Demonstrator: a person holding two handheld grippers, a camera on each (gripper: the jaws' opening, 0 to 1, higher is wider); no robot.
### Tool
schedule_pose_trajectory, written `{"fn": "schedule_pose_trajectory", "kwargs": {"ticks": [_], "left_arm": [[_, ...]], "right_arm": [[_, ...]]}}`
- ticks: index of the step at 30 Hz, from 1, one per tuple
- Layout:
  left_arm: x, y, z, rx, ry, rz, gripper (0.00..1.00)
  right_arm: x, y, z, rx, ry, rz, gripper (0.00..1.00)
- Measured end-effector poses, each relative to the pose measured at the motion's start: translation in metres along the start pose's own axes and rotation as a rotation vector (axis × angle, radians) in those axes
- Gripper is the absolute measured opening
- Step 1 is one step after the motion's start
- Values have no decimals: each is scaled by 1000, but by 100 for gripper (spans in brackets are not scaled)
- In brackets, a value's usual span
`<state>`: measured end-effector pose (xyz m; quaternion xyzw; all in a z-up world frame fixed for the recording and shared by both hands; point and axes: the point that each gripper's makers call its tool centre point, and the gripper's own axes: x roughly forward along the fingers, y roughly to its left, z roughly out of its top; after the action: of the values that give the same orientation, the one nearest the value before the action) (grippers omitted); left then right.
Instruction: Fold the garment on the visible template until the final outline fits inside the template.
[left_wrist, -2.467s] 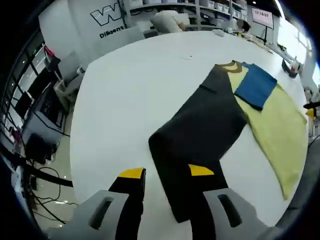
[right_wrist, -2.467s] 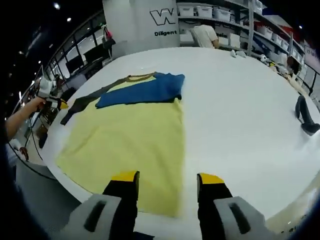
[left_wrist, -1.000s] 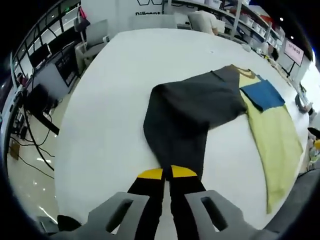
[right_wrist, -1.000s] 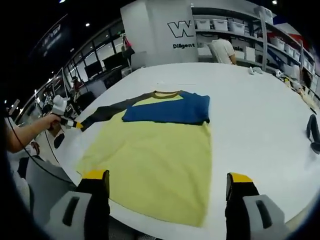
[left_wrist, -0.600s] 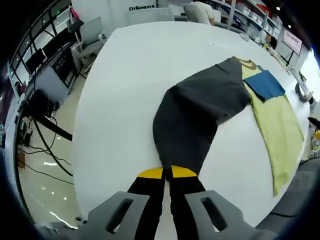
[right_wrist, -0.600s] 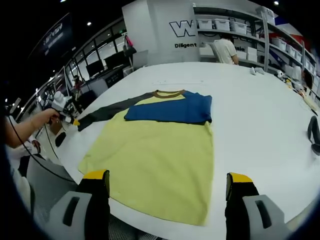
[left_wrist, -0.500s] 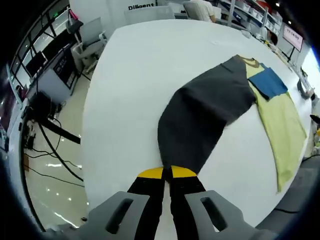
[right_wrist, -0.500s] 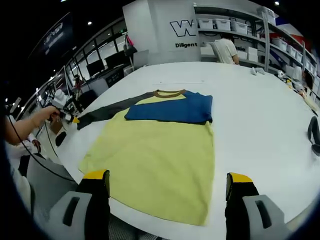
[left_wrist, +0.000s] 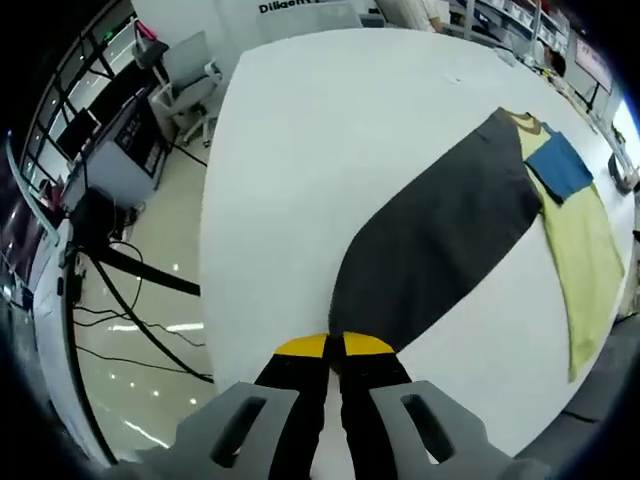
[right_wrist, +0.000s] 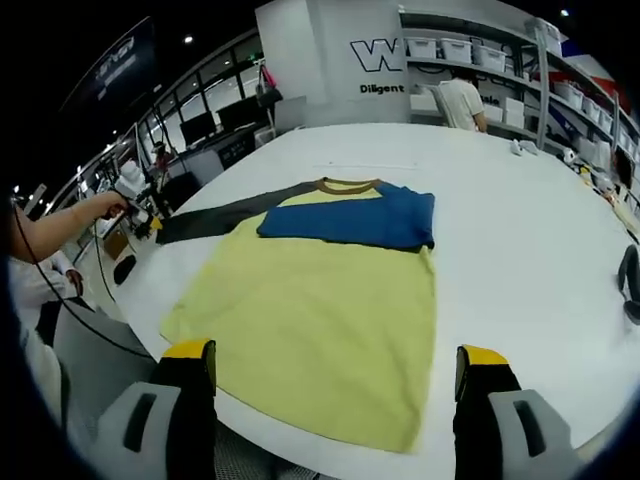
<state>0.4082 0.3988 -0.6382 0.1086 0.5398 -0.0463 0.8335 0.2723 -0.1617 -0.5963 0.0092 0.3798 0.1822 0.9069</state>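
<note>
Wide bare room is offered by the white counter (right_wrist: 520, 200) beyond and to the right of the garment (right_wrist: 320, 300), toward the far edge. That stretch is broken only by a dark object (right_wrist: 630, 285) at the right edge and small items near the far edge. The near-left corner is taken up by the dark sleeve (left_wrist: 440, 240), drawn out to the counter edge.

Large white counter (right_wrist: 520, 260) filled room's middle. Glossy pale floor (left_wrist: 150, 400) beside it, black cables (left_wrist: 130, 290) trailing, office chair (left_wrist: 190, 85) near. White wall with dark lettering (right_wrist: 385, 60); shelves of white bins (right_wrist: 470, 55); ceiling spotlights (right_wrist: 188, 40).
</note>
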Motion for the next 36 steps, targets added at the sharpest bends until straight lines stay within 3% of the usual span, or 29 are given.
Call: {"fn": "schedule_pose_trajectory", "kwargs": {"ticks": [7,14,20,25,28,32,36], "left_arm": [[-19,-2,19,33,-17,-7,5],[-32,0,46,42,-38,33,5],[-42,-25,69,100,-63,-1,5],[-50,-58,88,163,-98,-62,5],[-52,-68,94,175,-109,-83,5],[-61,-99,114,177,-151,-146,5],[-66,-120,131,170,-177,-162,5]], "right_arm": [[-2,-4,3,-13,-8,-14,99],[-2,-4,3,-15,-7,-7,98],[-3,-2,3,-21,-4,2,99],[-4,-2,3,-23,-4,3,99],[-4,-1,3,-21,-3,6,99],[-3,0,1,-29,6,13,99],[-4,1,1,-31,8,18,99]]}}
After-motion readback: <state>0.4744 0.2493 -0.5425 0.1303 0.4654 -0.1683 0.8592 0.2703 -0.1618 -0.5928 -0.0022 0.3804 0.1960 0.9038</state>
